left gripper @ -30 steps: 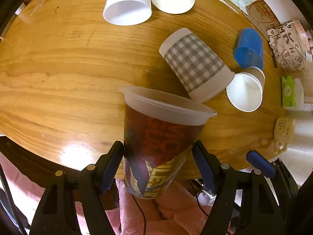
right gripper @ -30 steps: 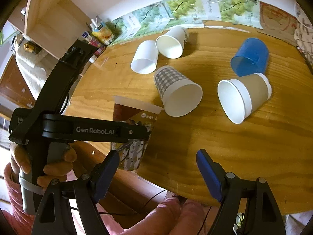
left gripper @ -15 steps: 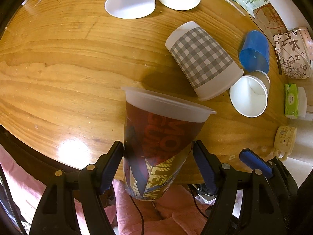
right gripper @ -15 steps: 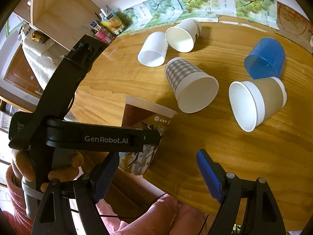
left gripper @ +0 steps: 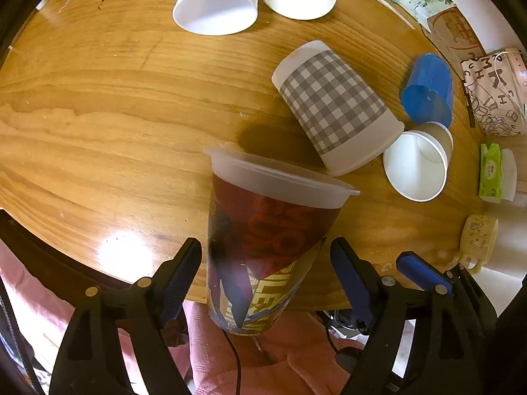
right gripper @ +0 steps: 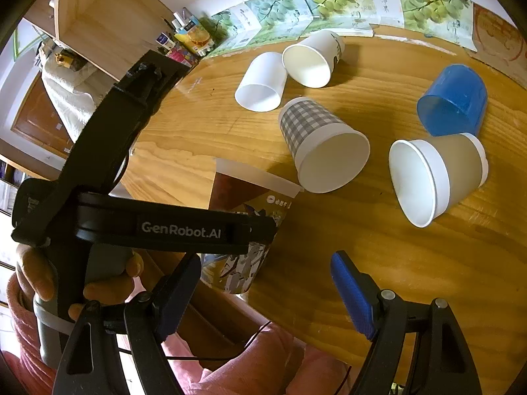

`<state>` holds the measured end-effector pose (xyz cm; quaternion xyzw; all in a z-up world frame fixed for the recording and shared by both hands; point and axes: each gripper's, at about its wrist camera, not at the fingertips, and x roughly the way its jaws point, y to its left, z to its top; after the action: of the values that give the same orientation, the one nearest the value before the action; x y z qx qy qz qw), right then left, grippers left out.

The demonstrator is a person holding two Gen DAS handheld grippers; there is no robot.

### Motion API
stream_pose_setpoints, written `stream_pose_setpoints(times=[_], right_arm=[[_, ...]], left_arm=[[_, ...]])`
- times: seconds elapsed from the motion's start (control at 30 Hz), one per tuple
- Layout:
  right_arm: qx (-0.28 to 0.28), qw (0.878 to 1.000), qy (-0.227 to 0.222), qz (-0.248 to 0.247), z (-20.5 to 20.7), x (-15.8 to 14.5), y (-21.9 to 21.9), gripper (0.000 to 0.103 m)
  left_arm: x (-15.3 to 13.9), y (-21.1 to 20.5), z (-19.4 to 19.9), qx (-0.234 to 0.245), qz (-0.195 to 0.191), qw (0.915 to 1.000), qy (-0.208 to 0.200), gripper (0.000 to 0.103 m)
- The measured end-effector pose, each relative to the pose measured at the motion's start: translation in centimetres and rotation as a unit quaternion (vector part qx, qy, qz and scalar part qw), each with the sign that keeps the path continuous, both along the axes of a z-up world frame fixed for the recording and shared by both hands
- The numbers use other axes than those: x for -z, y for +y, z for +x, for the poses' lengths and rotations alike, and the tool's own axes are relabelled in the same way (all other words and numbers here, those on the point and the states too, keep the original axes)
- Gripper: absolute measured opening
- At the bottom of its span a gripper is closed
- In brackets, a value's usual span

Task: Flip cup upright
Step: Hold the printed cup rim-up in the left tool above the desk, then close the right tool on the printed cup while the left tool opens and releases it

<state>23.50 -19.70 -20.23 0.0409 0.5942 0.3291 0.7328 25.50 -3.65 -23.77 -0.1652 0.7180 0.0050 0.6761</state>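
The printed cup [left gripper: 263, 247] sits between the blue pads of your left gripper [left gripper: 266, 265], rim up, leaning a little toward 1 o'clock in the left wrist view. Its frosted rim hangs over the near edge of the wooden table [left gripper: 115, 115], while its base is out past that edge, above the pink fabric [left gripper: 263, 362] at 6 o'clock. Both pads stand just beside the cup's wall; a thin gap shows at each side, so you cannot tell whether they are pinching it or only flanking it. From the right wrist camera the same cup appears at 8 o'clock, partly hidden behind the black arm of your left gripper.

Your right gripper [right gripper: 266, 296] has its pads spread wide with nothing between them, hovering over the table's near edge.

Beyond the printed cup, at 1 o'clock in the left view, the checked cup [left gripper: 332, 108] lies on its side, mouth toward you. Just past it at 3 o'clock lies the brown-banded cup [left gripper: 418, 161], touching or nearly touching the blue cup [left gripper: 428, 89], which is also tipped over. At 12 o'clock two white cups [left gripper: 217, 3] lie side by side, close together. A green tissue pack [left gripper: 490, 172] and a cream mug [left gripper: 477, 235] sit off the table's right edge.
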Motion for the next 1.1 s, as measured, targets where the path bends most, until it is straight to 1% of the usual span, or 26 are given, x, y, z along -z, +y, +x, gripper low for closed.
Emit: stream_pose_setpoints(times=[0.03, 0.13, 0.3, 0.43, 0.6, 0.7, 0.83, 0.93, 1.1], right_arm=[[-0.001, 1.000, 0.000, 0.000, 0.0, 0.0, 0.0, 0.082], [-0.001, 1.000, -0.002, -0.003, -0.1, 0.0, 0.1, 0.082], [0.000, 1.000, -0.005, -0.008, -0.4, 0.2, 0.1, 0.082], [0.007, 1.000, -0.001, -0.010, -0.6, 0.5, 0.2, 0.082], [0.023, 1.000, -0.003, -0.006, -0.9, 1.0, 0.2, 0.082], [0.035, 0.999, -0.001, -0.002, -0.7, 1.4, 0.1, 0.082], [0.051, 0.999, 0.002, 0.007, -0.3, 1.9, -0.1, 0.082], [0.064, 0.998, 0.006, 0.011, 0.2, 2.4, 0.1, 0.082], [0.079, 0.996, 0.017, 0.022, 0.7, 2.9, 0.5, 0.082]], left_arm=[[0.0, 0.0, 0.0, 0.000, -0.001, 1.0000, 0.000, 0.086], [0.0, 0.0, 0.0, -0.001, -0.002, 1.0000, 0.000, 0.087], [-1.0, 0.0, -0.2, 0.003, -0.002, 0.9999, -0.015, 0.087], [-2.7, 0.2, -1.1, 0.009, -0.009, 0.9983, -0.056, 0.087], [-4.2, 0.6, -2.2, 0.022, 0.010, 0.9927, -0.118, 0.087], [-5.2, 1.1, -3.2, 0.026, 0.013, 0.9855, -0.167, 0.086], [-6.3, 1.3, -4.6, 0.024, 0.021, 0.9717, -0.234, 0.086], [-6.9, 1.6, -5.6, 0.027, 0.023, 0.9617, -0.272, 0.086], [-7.5, 2.3, -7.0, 0.020, 0.005, 0.9440, -0.329, 0.086]])
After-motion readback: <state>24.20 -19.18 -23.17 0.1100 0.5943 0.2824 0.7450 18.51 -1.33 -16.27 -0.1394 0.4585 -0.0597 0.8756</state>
